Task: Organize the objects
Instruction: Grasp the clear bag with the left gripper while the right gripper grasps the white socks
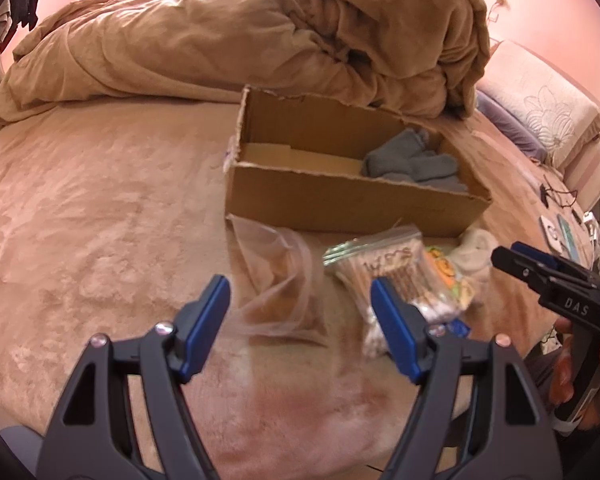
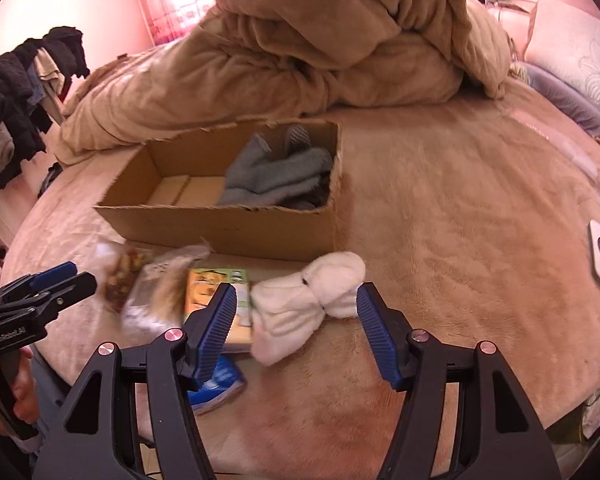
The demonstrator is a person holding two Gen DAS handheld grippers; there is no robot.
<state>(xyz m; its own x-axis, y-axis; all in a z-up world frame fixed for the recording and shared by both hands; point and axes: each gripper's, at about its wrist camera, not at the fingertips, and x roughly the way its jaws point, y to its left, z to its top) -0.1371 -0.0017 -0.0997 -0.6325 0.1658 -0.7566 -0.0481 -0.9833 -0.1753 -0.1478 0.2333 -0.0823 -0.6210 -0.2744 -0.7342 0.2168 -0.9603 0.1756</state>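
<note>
Looking along the left claw [image 1: 300,312], spread wide and empty, one loose clear plastic bag [image 1: 278,280] lies just ahead between its tips, flimsy and slippery, best pinched at a fold; one bag of cotton swabs [image 1: 384,276] sits by the right tip, before one cardboard box [image 1: 340,200] on the bed [image 1: 100,200]. From the right claw [image 2: 296,320], also wide and empty, one soft, light pair of white socks [image 2: 300,300] lies between its tips; grip the bunched middle.
</note>
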